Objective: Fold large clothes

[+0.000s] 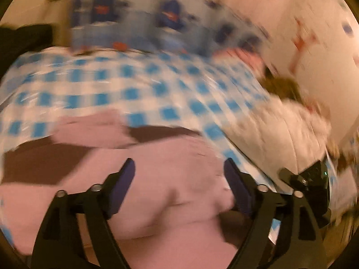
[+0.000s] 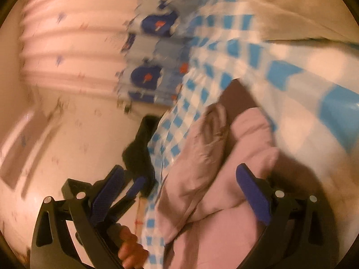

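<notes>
A pink garment point(image 1: 170, 179) with dark brown patches point(image 1: 40, 163) lies spread on a bed with a blue-and-white checked sheet point(image 1: 139, 83). My left gripper point(image 1: 180, 172) hovers just over the pink cloth, open, with neither pad pressing on it. In the right wrist view the same pink garment point(image 2: 208, 179) is bunched into folds, with a brown part point(image 2: 237, 98) behind. My right gripper point(image 2: 179, 186) stands open wide, with the pink bunch lying between its jaws against the right pad. Both views are blurred.
A patterned blue pillow point(image 1: 139, 20) lies at the head of the bed and a white quilt point(image 1: 278, 125) is heaped on the right. A wall is close behind. A person's hand point(image 2: 131, 248) grips a black handle at the sheet's edge point(image 2: 157, 157).
</notes>
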Tool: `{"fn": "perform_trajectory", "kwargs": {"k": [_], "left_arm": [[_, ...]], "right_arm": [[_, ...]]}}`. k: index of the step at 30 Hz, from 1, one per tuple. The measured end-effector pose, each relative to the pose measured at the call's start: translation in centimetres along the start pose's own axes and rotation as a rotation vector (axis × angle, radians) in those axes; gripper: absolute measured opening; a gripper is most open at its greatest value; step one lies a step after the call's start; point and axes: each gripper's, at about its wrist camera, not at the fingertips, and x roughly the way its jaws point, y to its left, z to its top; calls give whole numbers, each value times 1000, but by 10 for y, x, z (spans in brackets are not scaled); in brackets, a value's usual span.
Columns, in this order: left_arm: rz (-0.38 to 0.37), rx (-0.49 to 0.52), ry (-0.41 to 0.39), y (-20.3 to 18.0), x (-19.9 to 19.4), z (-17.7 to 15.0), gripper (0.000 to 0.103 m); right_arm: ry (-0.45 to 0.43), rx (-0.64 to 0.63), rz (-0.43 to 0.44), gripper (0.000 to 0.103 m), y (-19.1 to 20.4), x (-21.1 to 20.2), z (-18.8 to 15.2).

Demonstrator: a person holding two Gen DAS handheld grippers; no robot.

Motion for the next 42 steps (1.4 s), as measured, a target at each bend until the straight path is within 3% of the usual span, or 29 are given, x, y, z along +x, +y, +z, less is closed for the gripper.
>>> {"fn": "perform_trajectory", "kwargs": {"k": [5,8,10,11,12,15,18,21,25,28,30,32,34,36,38,40,42], "left_arm": [[120,-250,-42,122,-29,-12,81],[175,-317,-65,175,-37,-22,81],[185,-365,-64,203,-37,-29,81],[184,-388,-62,213,-36,-32,81],[179,-402,-62,221,-35,-34,81],[171,-405,-72,231,-38,-37,81],[136,-405,-130,228,-51,-34,82],[117,-371,-144,222,-45,-29,87],[96,-364,27,229,10,-42,87],[139,-304,76,221,26,-49,88],[151,-296,66,216,17,-45,88],[114,-304,-20,212,-9,-36,88],[112,-274,-83,208,-25,-27,88],[122,-251,-132,207,-31,-20,88],[112,-274,-130,213,-25,-18,88],[110,-314,-98,224,-11,-24,88],[128,-347,-30,241,12,-37,88]], "right_arm": [[107,-37,-163,96,-2,61,26],[212,-34,-247,96,-14,104,29],[219,-85,-269,89,-13,117,27],[222,-132,-300,41,-8,122,25],[222,-156,-289,23,-5,122,24],[181,-285,-214,22,23,109,19],[90,-444,-152,21,61,70,10],[90,-468,-218,21,54,56,9],[198,-330,-374,22,-22,76,9],[201,-255,-366,32,-38,67,10],[112,-260,-424,56,-22,46,16],[-48,-345,-472,60,8,19,21],[-101,-433,-419,65,39,18,21],[-46,-528,-377,72,68,47,13],[95,-595,-382,73,78,96,3],[207,-651,-515,73,60,143,-10],[280,-665,-636,69,18,171,-15]]}}
